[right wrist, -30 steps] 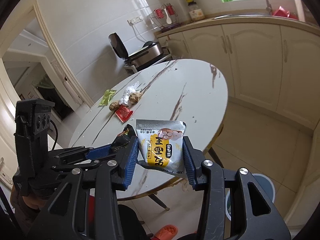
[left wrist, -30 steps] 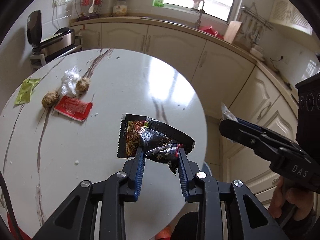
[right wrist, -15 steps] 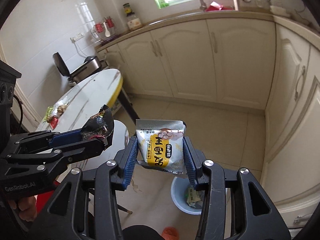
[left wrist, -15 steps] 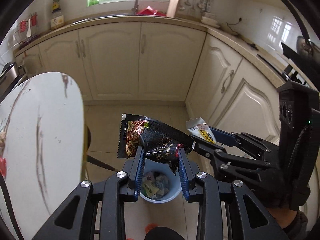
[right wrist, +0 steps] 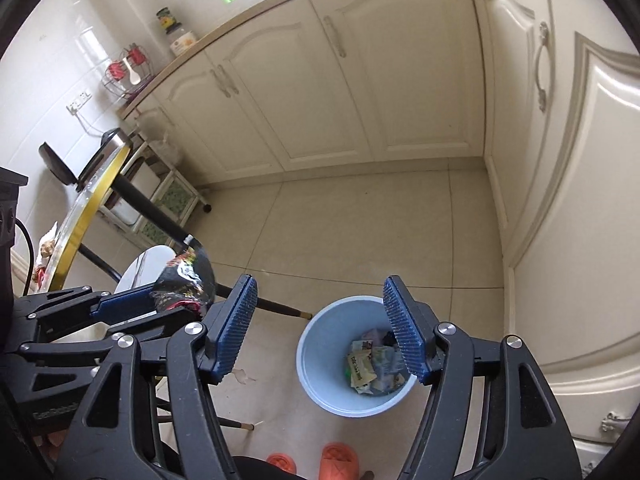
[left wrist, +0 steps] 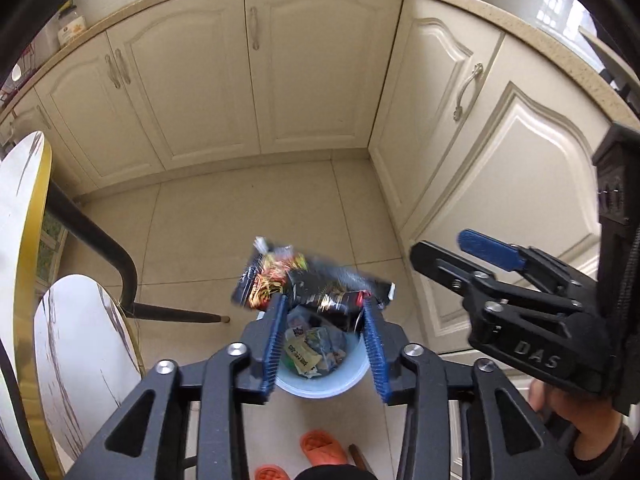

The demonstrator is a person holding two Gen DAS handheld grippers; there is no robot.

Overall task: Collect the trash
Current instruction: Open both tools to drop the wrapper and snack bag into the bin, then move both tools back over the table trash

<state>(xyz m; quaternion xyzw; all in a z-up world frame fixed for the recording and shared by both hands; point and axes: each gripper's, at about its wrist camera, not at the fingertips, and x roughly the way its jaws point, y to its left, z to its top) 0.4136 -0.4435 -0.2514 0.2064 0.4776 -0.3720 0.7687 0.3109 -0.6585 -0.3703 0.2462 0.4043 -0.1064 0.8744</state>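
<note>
A pale blue bin [right wrist: 320, 364] with several wrappers inside stands on the tiled floor; it also shows in the left wrist view [left wrist: 344, 376]. My right gripper [right wrist: 320, 312] is open and empty, right above the bin. My left gripper [left wrist: 325, 312] has its jaws spread wide; a crumpled black snack wrapper [left wrist: 308, 280] lies blurred across the fingertips, above the bin. From the right wrist view the wrapper [right wrist: 186, 280] sits at the left gripper's tips. The right gripper also shows in the left wrist view [left wrist: 472, 252], open.
Cream cabinets [left wrist: 256, 72] run along the back and right. A round marble table [right wrist: 86, 216] with a gold edge and black legs [left wrist: 100, 252] is at the left, with a stool [left wrist: 76, 352] beneath. Orange slippers [right wrist: 340, 456] are on the floor below.
Both grippers swung from the table to above the bin. The right gripper opened and its white-and-yellow snack packet is gone. The left jaws have spread, loosening the black wrapper.
</note>
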